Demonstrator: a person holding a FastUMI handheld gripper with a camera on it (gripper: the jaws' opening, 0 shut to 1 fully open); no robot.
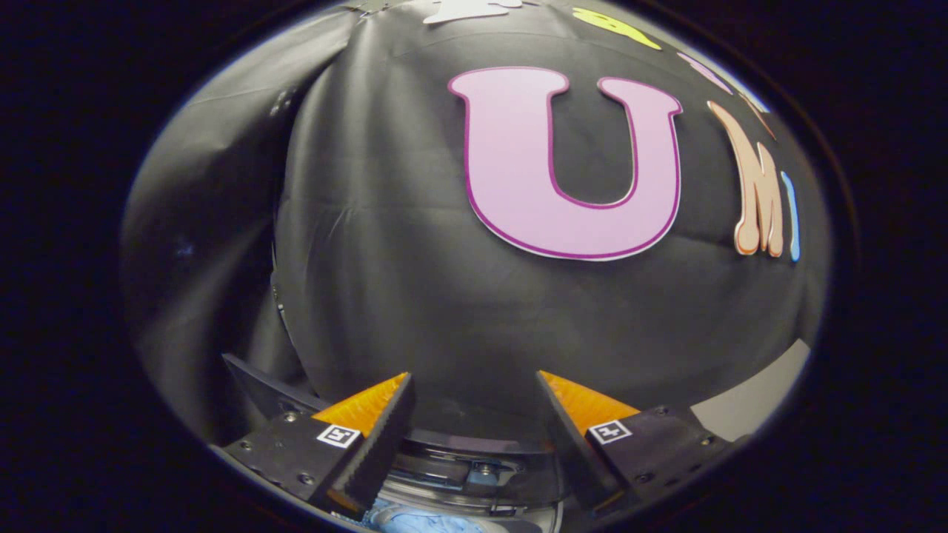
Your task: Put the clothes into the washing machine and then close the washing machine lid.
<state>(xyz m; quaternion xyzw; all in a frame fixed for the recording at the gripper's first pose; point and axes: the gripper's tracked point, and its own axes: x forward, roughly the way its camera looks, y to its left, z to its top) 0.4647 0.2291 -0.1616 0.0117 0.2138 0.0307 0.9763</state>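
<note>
My gripper [474,385] is open, its two fingers spread wide with nothing between them. It points at the booth's black cloth wall, which is close ahead. Low between the fingers I see the round rim of the washing machine [474,463], dark with a shiny inner ring. A bit of light blue cloth [418,518] lies inside the opening, just below the left finger's base. A dark flat panel [259,389] sticks up behind the left finger; whether it is the machine's lid I cannot tell.
The black cloth wall [415,259] stands right in front of the fingers. A pale grey surface [755,403] shows beyond the right finger, at the foot of the wall.
</note>
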